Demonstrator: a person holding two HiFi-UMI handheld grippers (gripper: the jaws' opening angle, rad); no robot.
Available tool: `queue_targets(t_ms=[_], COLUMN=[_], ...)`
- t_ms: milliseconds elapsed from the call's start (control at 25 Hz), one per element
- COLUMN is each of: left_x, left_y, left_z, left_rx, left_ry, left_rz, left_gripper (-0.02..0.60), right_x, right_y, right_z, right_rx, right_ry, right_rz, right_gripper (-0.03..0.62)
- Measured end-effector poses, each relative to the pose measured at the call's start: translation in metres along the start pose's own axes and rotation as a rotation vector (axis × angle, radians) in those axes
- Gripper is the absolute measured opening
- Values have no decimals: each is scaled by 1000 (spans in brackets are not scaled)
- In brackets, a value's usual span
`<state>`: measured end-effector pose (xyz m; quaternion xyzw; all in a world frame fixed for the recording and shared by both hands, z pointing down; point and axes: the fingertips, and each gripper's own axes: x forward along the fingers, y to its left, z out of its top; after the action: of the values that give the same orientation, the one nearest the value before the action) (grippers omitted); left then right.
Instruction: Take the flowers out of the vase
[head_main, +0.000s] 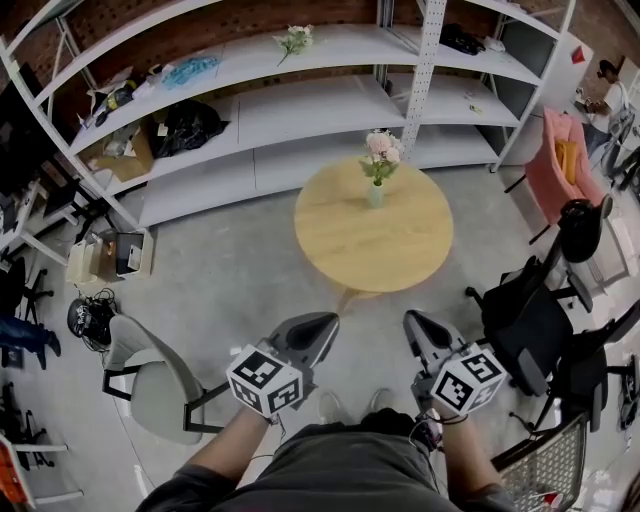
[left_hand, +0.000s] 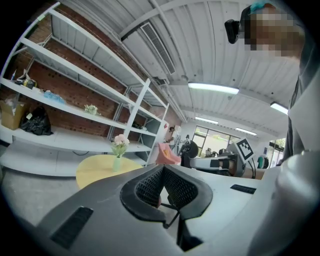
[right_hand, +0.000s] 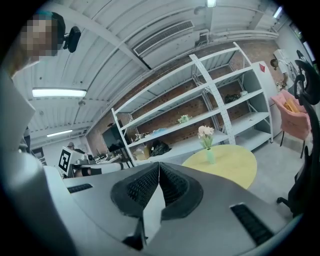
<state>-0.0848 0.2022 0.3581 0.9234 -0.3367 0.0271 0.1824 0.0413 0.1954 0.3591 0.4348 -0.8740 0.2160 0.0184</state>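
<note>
A small bunch of pink and white flowers (head_main: 381, 152) stands upright in a pale green vase (head_main: 376, 195) near the far edge of a round wooden table (head_main: 340, 250). Both grippers hang low in front of the person, well short of the table. My left gripper (head_main: 325, 322) and my right gripper (head_main: 412, 322) are both shut with nothing between their tips. In the left gripper view the flowers (left_hand: 120, 141) show far off beyond the gripper (left_hand: 163, 167). The right gripper view has the flowers (right_hand: 205, 132) and vase (right_hand: 210, 156) to the right of the gripper (right_hand: 159, 165).
White metal shelving (head_main: 300, 110) with bags and boxes runs behind the table. A grey chair (head_main: 150, 380) stands at the left, black office chairs (head_main: 530, 320) and a pink armchair (head_main: 560, 160) at the right. A wire cart (head_main: 545, 465) is at the lower right.
</note>
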Motion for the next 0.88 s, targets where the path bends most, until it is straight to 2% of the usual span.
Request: queue_targets(t_ms=[360, 880], left_x=[32, 143], left_y=[20, 56], left_z=[8, 38], left_rx=[1, -10], left_ry=[8, 6], left_rz=[14, 92], left_gripper=[9, 9], right_x=[27, 80], right_y=[-27, -125], right_z=[11, 50], right_rx=[23, 21], right_ry=[0, 49], right_rz=[23, 114], right_gripper=[15, 15])
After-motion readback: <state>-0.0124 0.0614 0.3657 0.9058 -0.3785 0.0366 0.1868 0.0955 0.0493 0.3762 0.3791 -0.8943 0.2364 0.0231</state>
